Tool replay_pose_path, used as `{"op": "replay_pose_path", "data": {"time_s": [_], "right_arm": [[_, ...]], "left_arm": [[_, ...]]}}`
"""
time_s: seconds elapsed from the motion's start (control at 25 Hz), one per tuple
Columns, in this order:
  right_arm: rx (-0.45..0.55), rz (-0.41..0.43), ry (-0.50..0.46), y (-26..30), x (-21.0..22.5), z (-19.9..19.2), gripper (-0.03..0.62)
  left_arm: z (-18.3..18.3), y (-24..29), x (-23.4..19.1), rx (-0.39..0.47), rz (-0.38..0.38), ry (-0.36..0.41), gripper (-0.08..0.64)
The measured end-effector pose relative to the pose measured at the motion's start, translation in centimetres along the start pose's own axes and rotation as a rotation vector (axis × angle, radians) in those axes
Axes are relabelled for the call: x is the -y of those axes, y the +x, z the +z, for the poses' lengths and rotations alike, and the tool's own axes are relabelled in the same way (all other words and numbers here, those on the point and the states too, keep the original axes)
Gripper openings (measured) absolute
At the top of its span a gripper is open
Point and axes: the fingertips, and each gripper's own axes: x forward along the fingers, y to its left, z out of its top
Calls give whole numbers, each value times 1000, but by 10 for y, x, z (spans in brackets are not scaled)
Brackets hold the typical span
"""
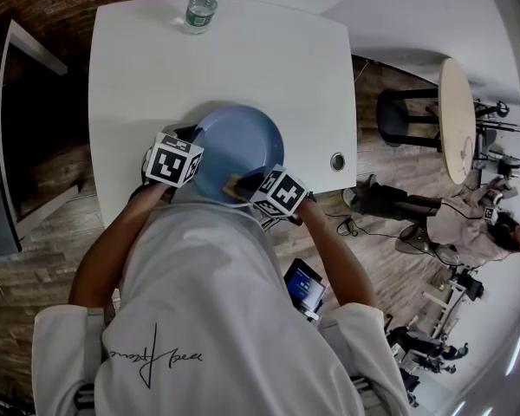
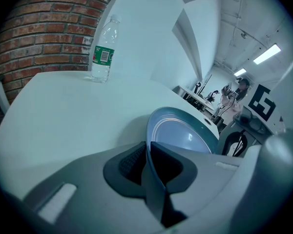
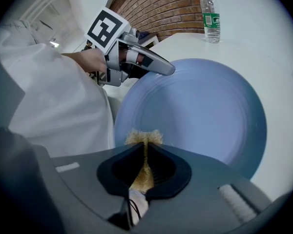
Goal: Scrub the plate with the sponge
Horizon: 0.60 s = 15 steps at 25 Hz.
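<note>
So there's a white table with rounded corners (image 1: pixel 243 59), and near its front edge, right in front of the person, sits the round blue plate (image 1: pixel 243 141). The left gripper (image 2: pixel 146 152) is clamped on the plate's rim on the person's left side, with one jaw over the upper face and the other under it. The plate looks tipped up a bit on that side, but I can't say for sure. The right gripper (image 3: pixel 145 147) is pinched shut on a scruffy yellowish fibre sponge (image 3: pixel 143 136), and the tuft poking out past the jaw tips is sitting on the near part of the plate's face. A clear plastic water bottle with a green label (image 1: pixel 201 7) stands upright at the far edge of the table, well apart from the plate.
</note>
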Motion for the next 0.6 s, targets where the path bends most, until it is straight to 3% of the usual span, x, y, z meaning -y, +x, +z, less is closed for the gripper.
{"op": "replay_pose_path", "data": {"time_s": [0.6], "right_arm": [[58,-131,-50,-12,20,-7,32]], "left_arm": [[0,0,1,-2,1,10,45]]}}
